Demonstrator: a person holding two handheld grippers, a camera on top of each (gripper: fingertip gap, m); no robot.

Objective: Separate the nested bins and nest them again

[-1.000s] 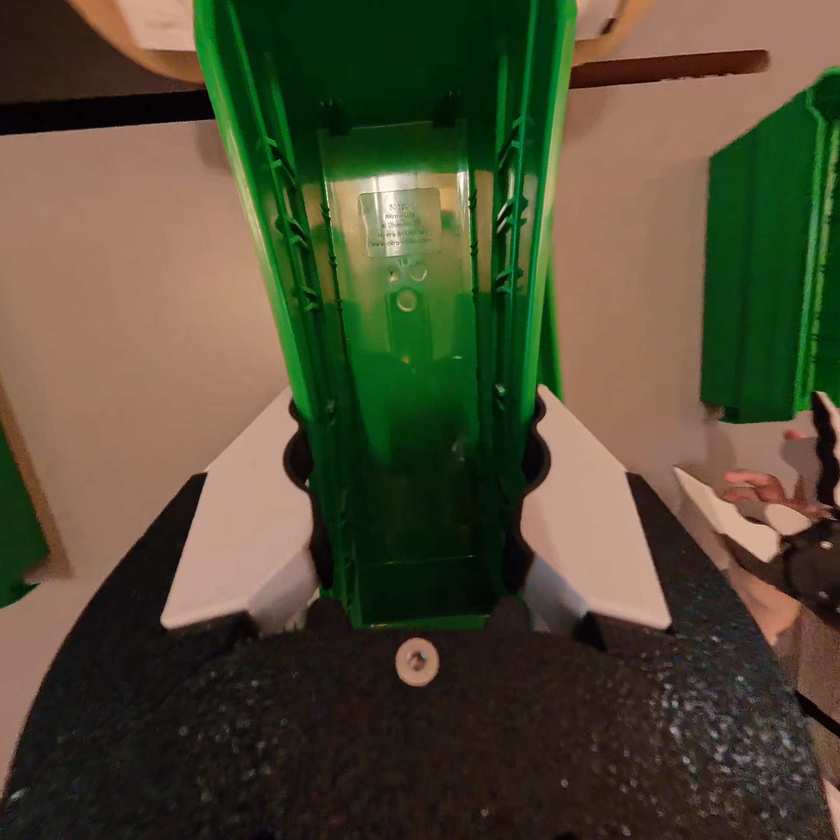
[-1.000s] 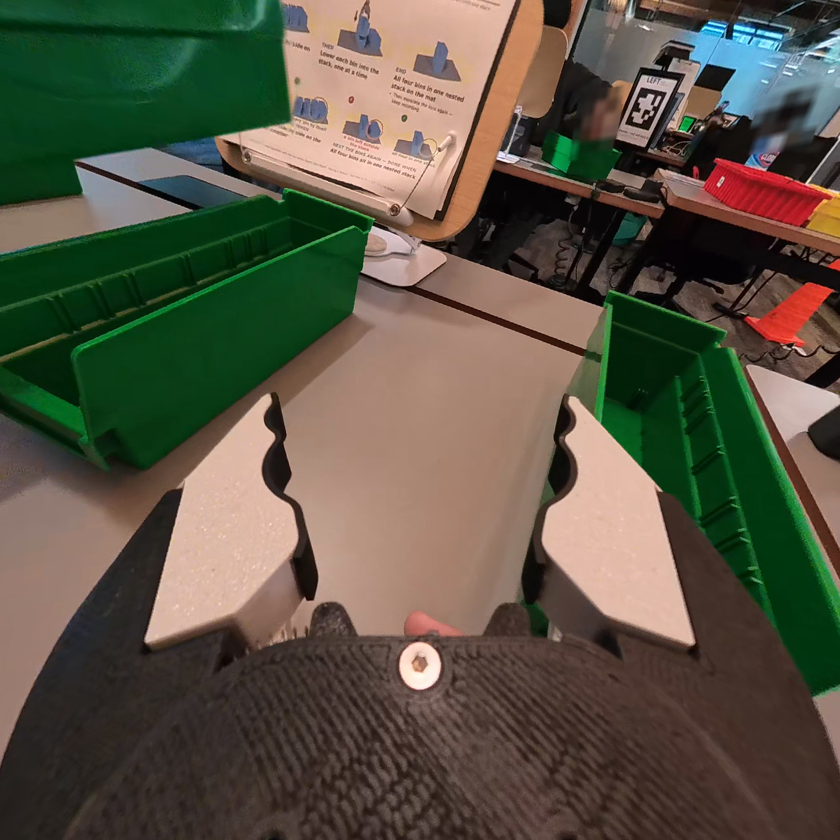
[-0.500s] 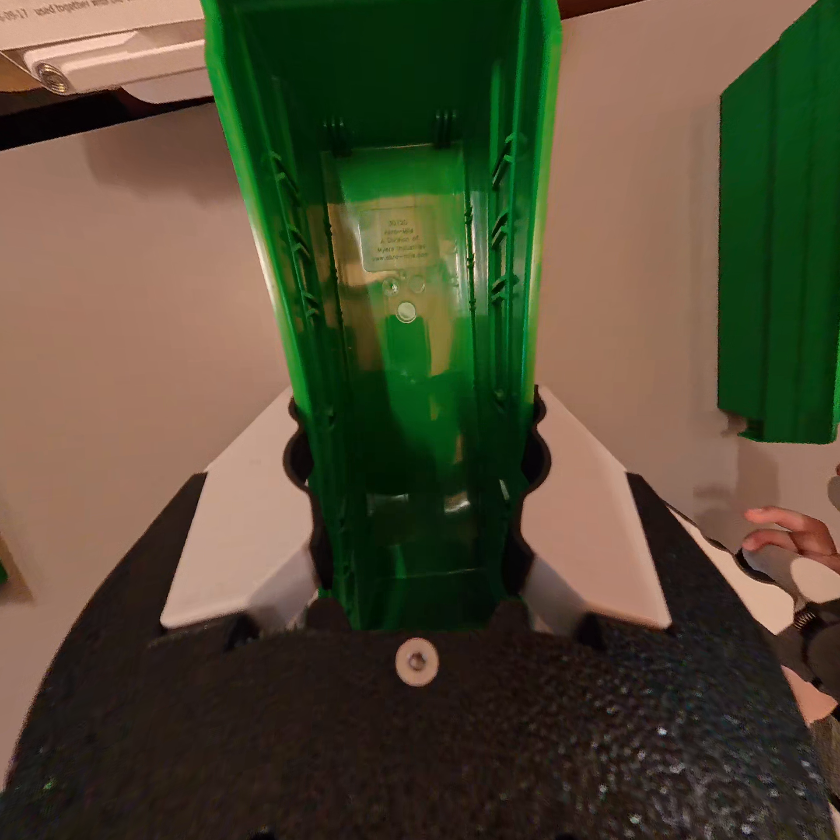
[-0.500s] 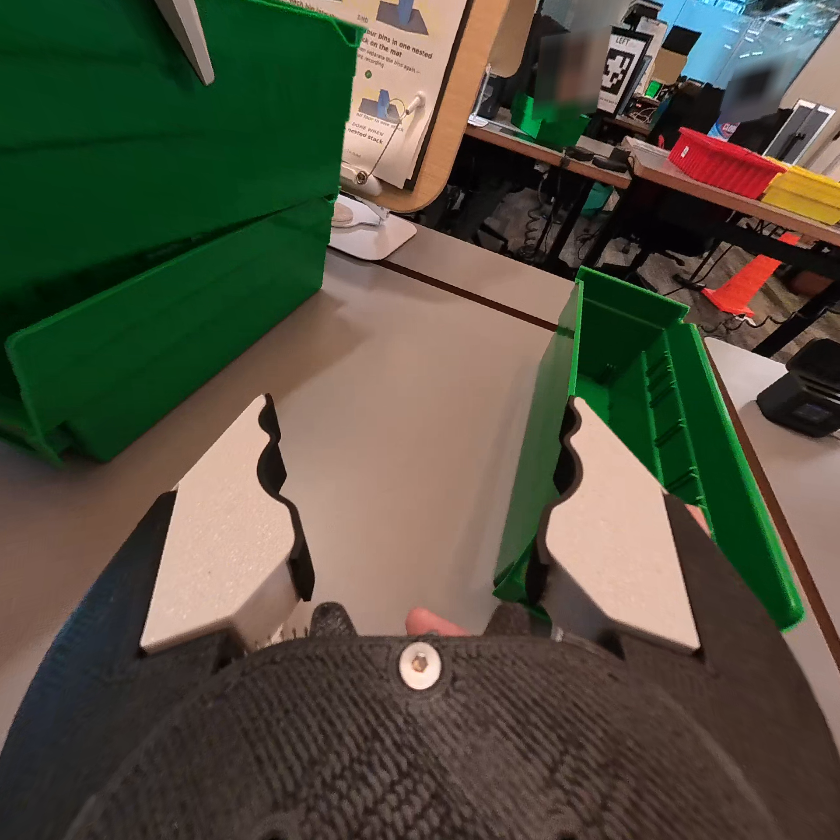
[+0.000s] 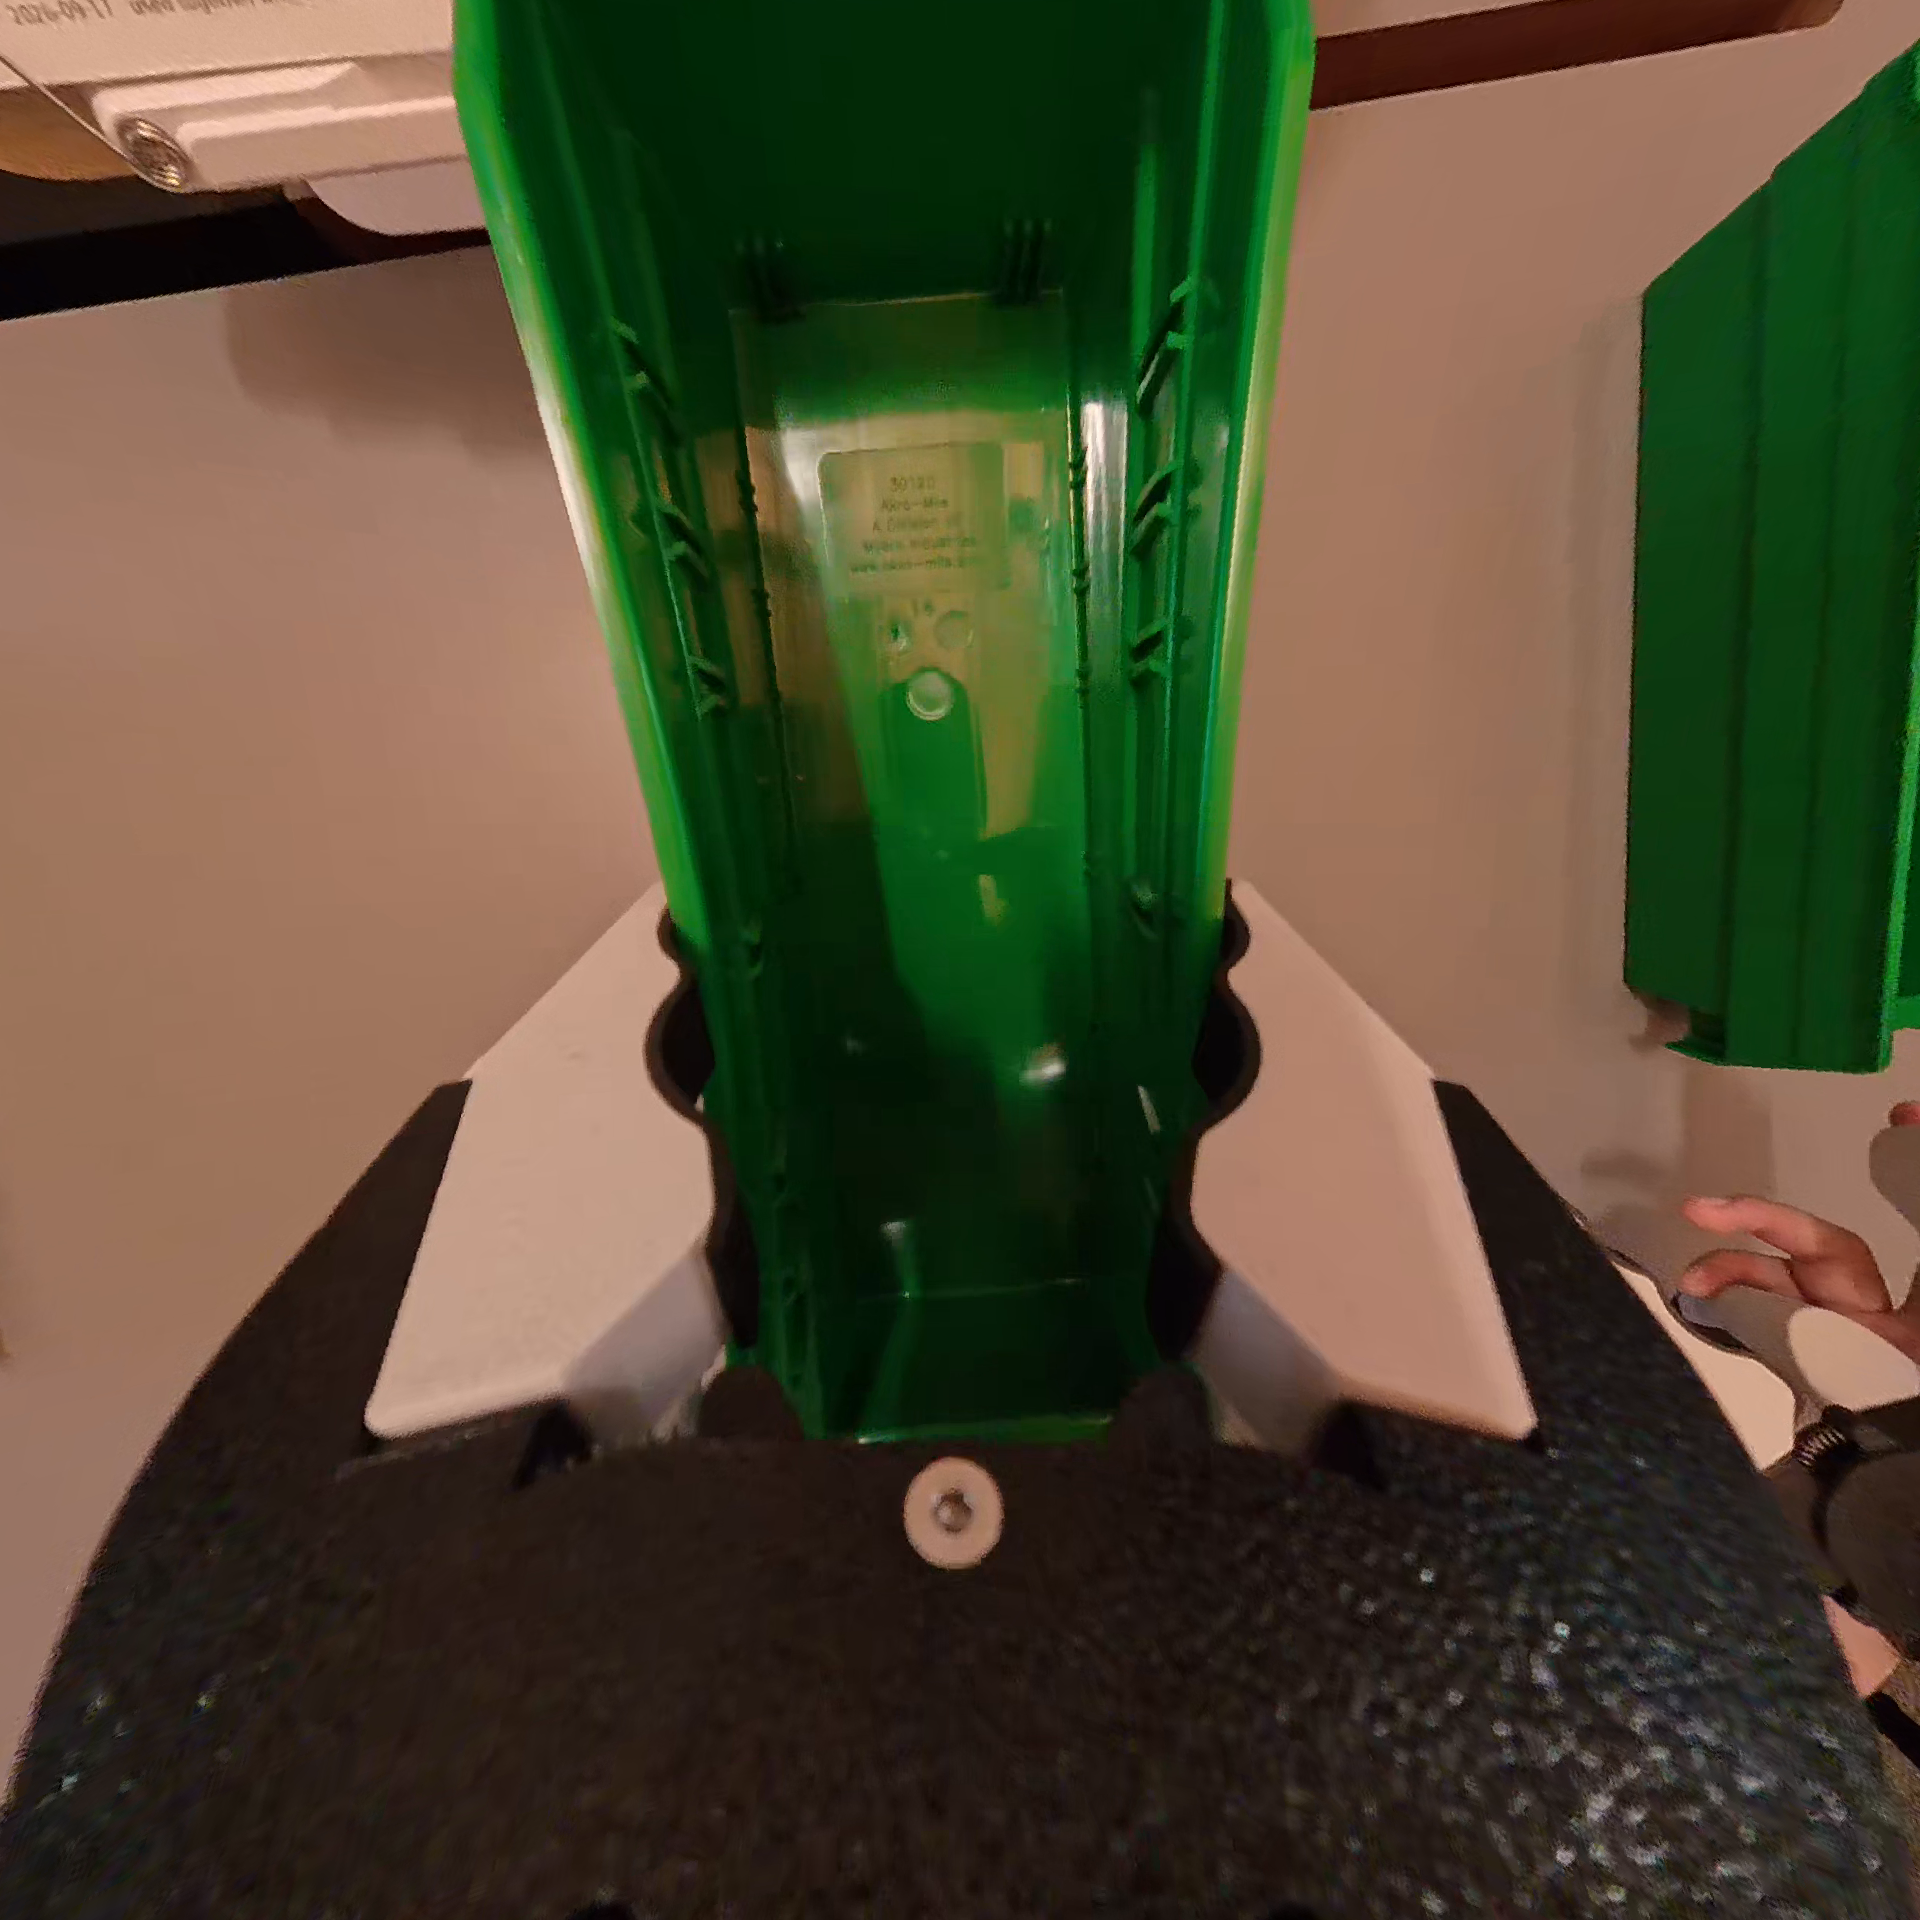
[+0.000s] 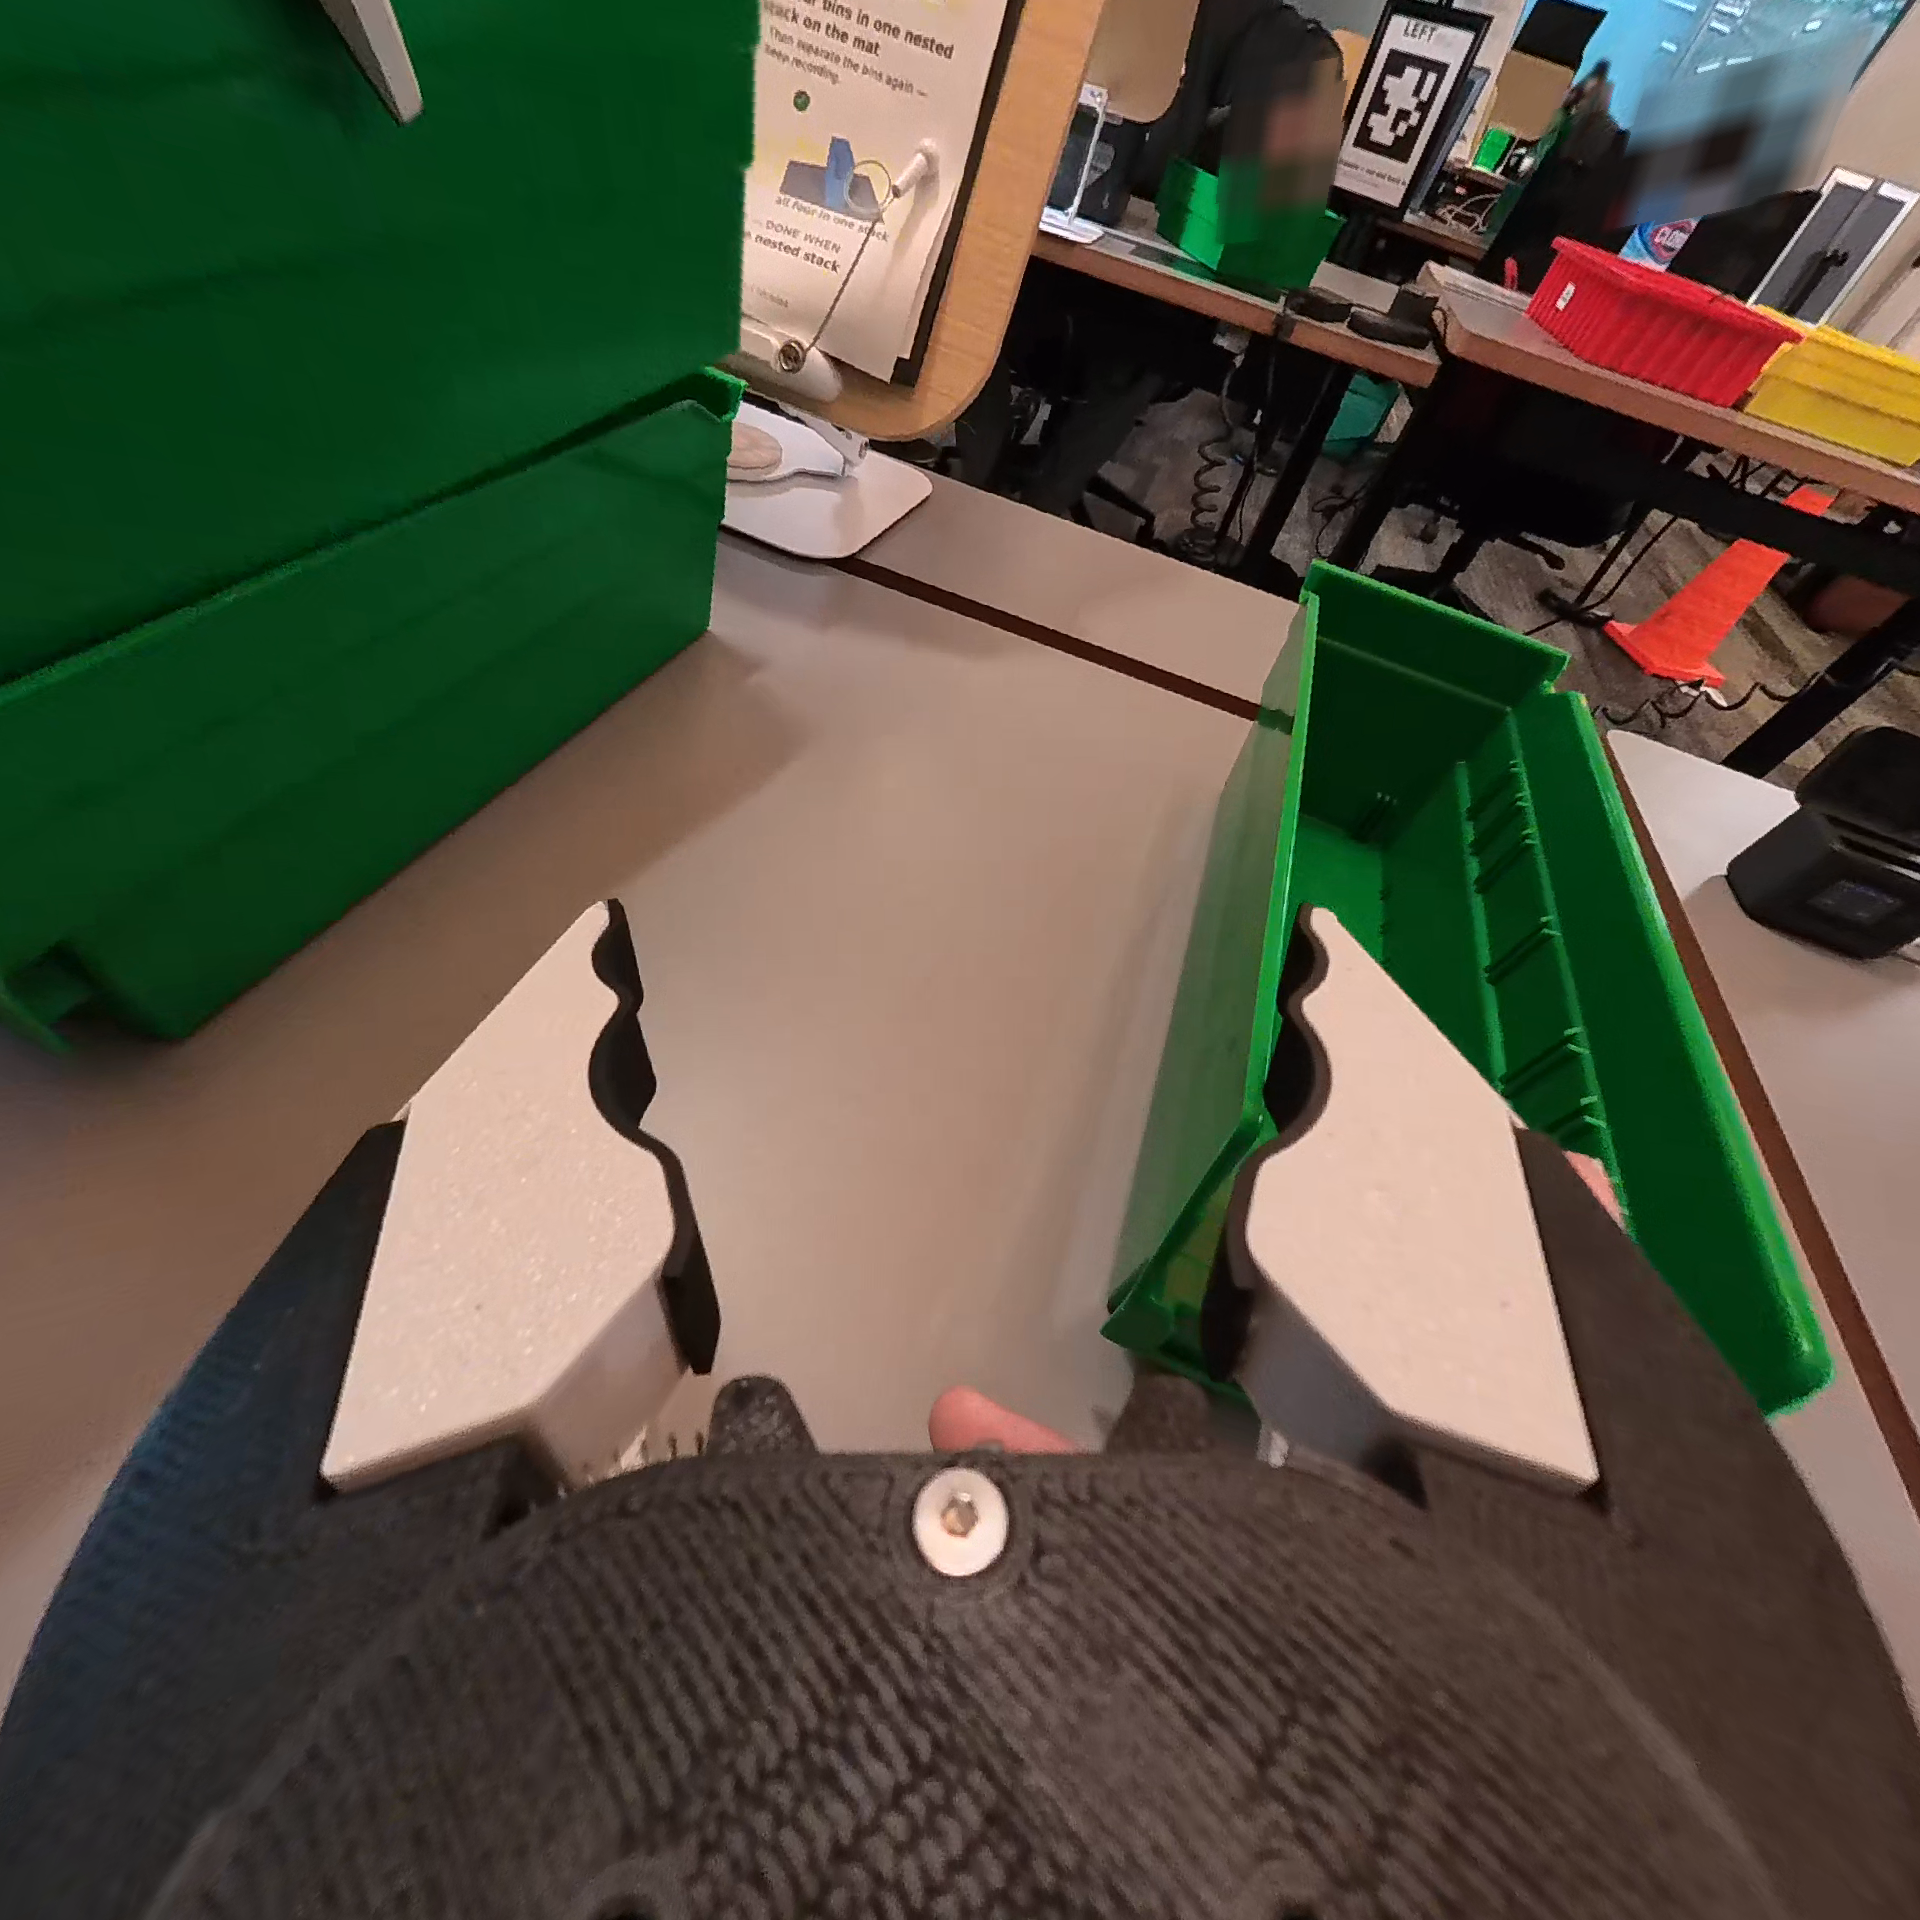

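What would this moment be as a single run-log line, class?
left tongs: shut on held bin | right tongs: open, beside lone bin | table bin: under held bin

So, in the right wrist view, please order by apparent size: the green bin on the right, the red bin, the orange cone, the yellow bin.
1. Green bin on the right, by far the largest, though it is nearest.
2. Red bin.
3. Yellow bin and orange cone: they look alike; the frame edge cuts the yellow bin, so no ranking.

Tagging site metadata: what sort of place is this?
Likely an office or lab set up for data collection: desks with cables behind, a printed marker board, an orange cone, and green bins on a grey table.
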